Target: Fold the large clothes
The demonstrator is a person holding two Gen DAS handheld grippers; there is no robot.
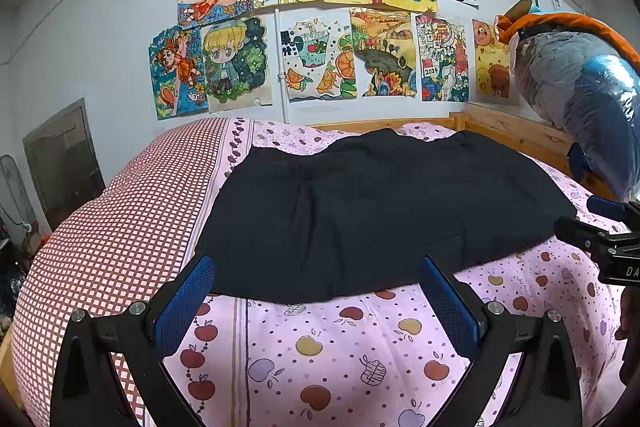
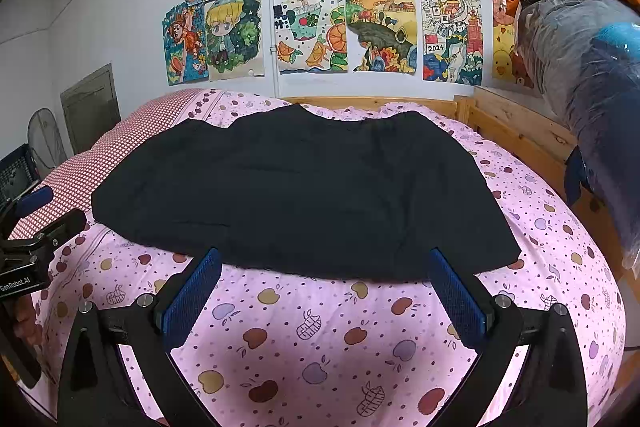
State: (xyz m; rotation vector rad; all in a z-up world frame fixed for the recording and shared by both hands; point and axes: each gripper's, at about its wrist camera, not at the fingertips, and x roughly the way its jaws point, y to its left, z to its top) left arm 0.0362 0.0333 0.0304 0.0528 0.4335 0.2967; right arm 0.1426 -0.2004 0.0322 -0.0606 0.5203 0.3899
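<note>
Left gripper (image 1: 316, 283): its two fingers are spread wide and hold nothing; each carries a flat blue pad (image 1: 185, 303) with a fine ribbed texture, set in angular black plastic arms with round metal bolts.
Right gripper (image 2: 325, 277): same build, fingers likewise spread wide and empty, ribbed blue pads (image 2: 456, 297) facing each other.
Black garment (image 1: 376, 207): a broad, matte dark cloth lying spread flat just ahead of both pairs of fingertips; its near hem runs across the gap between the left fingers, and the tips overlap that hem in both views, though contact cannot be told. The surface is soft, with shallow creases and a wavy far edge.
Bedsheet (image 1: 328, 351): pink cotton-like fabric printed with apples and dots, lying between and below the fingers and under the garment.
Checked cover (image 1: 116, 227): red-and-white small-square weave, left of the left fingers.
Bed frame (image 2: 516, 131): pale knotty wood, beyond the garment on the right.
Plastic-wrapped bundle (image 2: 588, 67): glossy crinkled film over grey and blue cloth, far right of the fingers.
Drawings (image 1: 320, 23): bright paper sheets on the wall straight ahead.
</note>
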